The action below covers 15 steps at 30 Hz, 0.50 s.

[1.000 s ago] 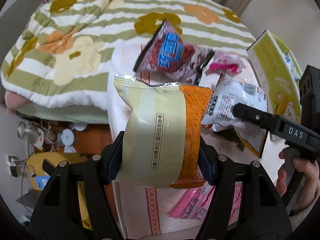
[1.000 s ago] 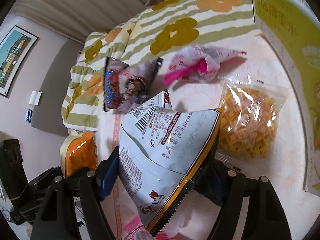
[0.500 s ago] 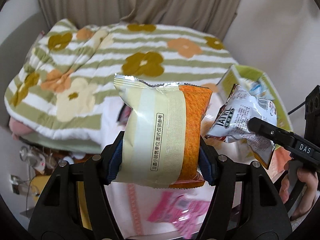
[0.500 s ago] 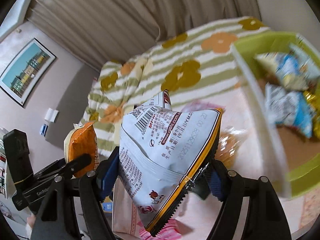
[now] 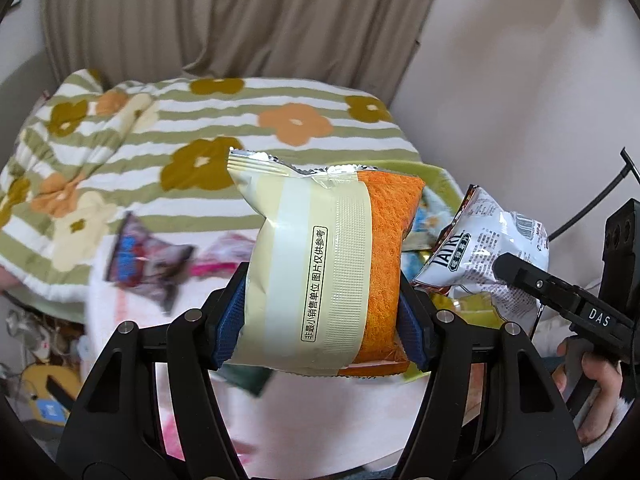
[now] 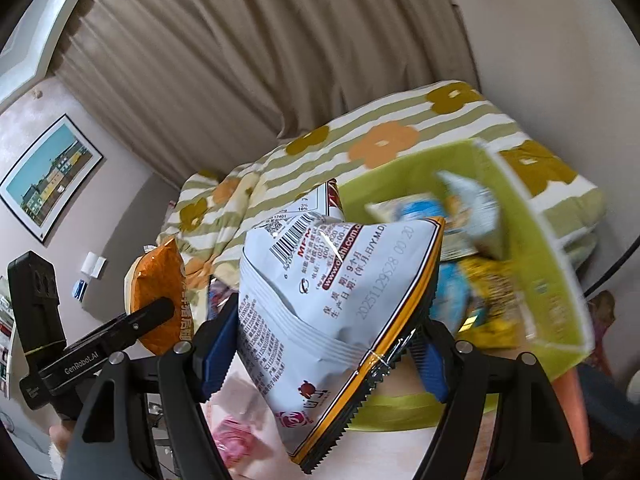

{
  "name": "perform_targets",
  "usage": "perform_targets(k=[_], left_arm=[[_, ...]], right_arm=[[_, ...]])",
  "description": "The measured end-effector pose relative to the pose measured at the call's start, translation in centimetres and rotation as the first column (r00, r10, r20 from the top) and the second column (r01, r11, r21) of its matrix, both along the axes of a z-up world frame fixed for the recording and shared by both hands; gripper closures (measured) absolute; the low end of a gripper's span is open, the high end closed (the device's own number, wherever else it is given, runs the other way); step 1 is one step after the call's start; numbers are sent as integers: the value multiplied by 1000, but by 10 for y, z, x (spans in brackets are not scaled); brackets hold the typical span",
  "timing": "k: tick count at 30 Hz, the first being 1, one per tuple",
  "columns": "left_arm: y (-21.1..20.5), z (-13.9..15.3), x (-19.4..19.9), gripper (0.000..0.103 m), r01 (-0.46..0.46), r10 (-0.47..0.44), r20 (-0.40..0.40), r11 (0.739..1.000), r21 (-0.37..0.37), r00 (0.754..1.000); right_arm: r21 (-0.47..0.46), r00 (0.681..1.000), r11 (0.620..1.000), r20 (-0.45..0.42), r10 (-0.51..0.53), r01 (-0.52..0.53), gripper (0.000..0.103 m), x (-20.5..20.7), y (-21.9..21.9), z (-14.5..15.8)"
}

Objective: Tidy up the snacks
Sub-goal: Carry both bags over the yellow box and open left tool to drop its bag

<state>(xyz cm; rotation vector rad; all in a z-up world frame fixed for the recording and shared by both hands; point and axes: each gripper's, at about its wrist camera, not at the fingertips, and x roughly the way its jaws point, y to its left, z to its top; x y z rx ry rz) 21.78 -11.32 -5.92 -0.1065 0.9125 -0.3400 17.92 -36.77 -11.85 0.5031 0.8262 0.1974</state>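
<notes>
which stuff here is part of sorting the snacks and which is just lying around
Part of the job:
- left tool, shut on the orange and cream snack pack
- right tool, shut on the white snack bag
- green box with snacks inside
- dark snack packet on the surface

Just lying about:
- floral blanket
- curtain
- framed picture

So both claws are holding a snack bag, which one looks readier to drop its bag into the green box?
Probably the right. The right claw holds the white bag just at the green box, while the left claw with the orange bag is farther off.
</notes>
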Motion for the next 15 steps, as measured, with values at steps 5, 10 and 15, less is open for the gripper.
perform_targets(k=[5,10,15], left_arm=[[-69,-19,8,41,18,-17,-52,1000,8,999],[-116,-47,13,41,38,-34,-127,999,32,991],[-139,-73,18,41,66,-52,-199,996,61,979]], right_arm=[[-22,1000,1000,-8,-8,8,31,0,-55,-2],[-17,999,1000,-37,-12,11,31,2,-92,-13],[21,997,999,-66,-35,37,31,0,-114,-28]])
